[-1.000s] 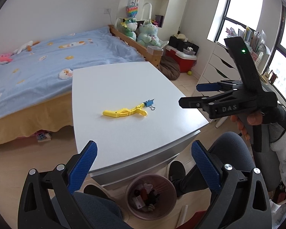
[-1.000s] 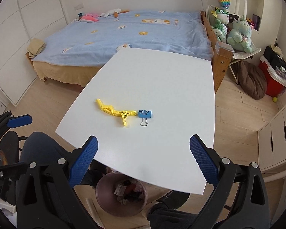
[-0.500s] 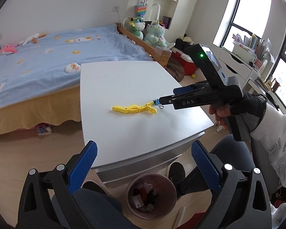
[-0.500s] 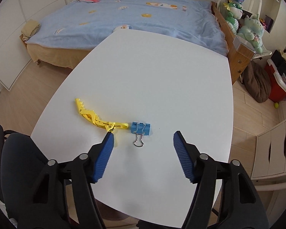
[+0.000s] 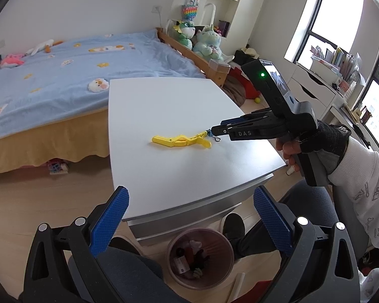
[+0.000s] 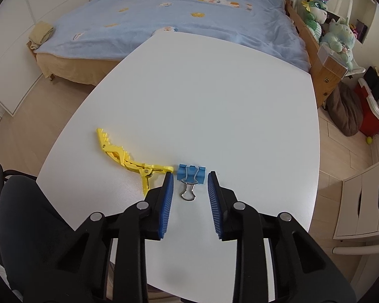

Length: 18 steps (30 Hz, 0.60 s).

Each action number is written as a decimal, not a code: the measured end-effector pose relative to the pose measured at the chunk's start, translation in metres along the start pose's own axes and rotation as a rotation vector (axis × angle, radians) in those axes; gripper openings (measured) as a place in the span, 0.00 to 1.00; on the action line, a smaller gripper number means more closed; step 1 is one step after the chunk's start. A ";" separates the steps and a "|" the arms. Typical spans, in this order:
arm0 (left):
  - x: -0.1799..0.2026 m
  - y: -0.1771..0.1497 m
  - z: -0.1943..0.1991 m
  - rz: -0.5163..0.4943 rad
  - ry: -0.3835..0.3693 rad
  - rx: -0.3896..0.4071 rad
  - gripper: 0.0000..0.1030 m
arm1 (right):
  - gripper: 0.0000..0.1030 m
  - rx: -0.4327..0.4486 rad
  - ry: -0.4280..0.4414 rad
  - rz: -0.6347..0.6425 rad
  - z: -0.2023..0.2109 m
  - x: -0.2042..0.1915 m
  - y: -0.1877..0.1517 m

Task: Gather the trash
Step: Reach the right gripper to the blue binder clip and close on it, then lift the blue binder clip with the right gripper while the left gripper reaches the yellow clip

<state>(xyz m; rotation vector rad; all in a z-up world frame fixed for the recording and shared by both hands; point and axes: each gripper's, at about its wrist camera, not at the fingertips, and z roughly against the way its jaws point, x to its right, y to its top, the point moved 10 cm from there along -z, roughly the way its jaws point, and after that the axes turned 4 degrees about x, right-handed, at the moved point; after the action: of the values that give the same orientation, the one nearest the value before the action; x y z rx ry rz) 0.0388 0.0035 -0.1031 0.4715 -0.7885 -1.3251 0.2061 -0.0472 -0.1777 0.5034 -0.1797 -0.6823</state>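
A blue binder clip (image 6: 191,174) lies on the white table (image 6: 214,106), its wire handle toward me. A yellow plastic clamp (image 6: 128,159) lies just left of it. My right gripper (image 6: 190,176) is open, low over the table, with the binder clip between its fingertips; no contact shows. In the left wrist view the right gripper (image 5: 216,132) reaches to the clip beside the yellow clamp (image 5: 180,141). My left gripper (image 5: 189,217) is open and empty, held off the table's near corner above a pink waste bin (image 5: 199,257) with trash in it.
A bed with a blue blanket (image 6: 176,17) stands beyond the table. Plush toys (image 6: 338,35) sit on its wooden end. A red box (image 6: 374,111) and brown cushion lie on the floor to the right, white drawers (image 6: 366,202) nearer. My knees are under the table edge.
My right gripper moved forward and down to the binder clip and narrowed its opening around it. My left gripper stayed off the table's near corner, open.
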 end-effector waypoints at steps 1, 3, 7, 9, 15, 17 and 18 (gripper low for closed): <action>0.000 0.000 0.000 -0.001 -0.001 -0.001 0.92 | 0.27 -0.001 0.001 0.000 -0.001 0.000 0.001; 0.001 0.000 0.000 -0.001 -0.002 -0.003 0.92 | 0.22 -0.002 0.001 0.001 -0.002 -0.001 0.001; 0.001 -0.001 -0.001 -0.001 0.000 -0.005 0.92 | 0.18 -0.008 0.003 0.004 -0.003 -0.002 0.001; 0.001 -0.001 -0.001 0.001 -0.001 -0.006 0.92 | 0.14 -0.007 0.002 0.003 -0.003 -0.002 0.001; 0.001 -0.002 -0.002 0.000 -0.001 -0.007 0.92 | 0.12 0.003 0.003 0.005 0.001 -0.002 0.002; 0.001 -0.001 -0.002 -0.001 -0.003 -0.007 0.92 | 0.12 0.011 0.006 0.004 0.004 -0.002 0.003; 0.002 -0.001 -0.003 -0.003 -0.004 -0.007 0.92 | 0.12 0.014 0.007 0.001 0.007 -0.002 0.003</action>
<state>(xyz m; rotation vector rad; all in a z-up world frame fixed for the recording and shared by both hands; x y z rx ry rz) 0.0402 0.0016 -0.1050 0.4640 -0.7864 -1.3314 0.2037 -0.0469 -0.1702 0.5188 -0.1779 -0.6780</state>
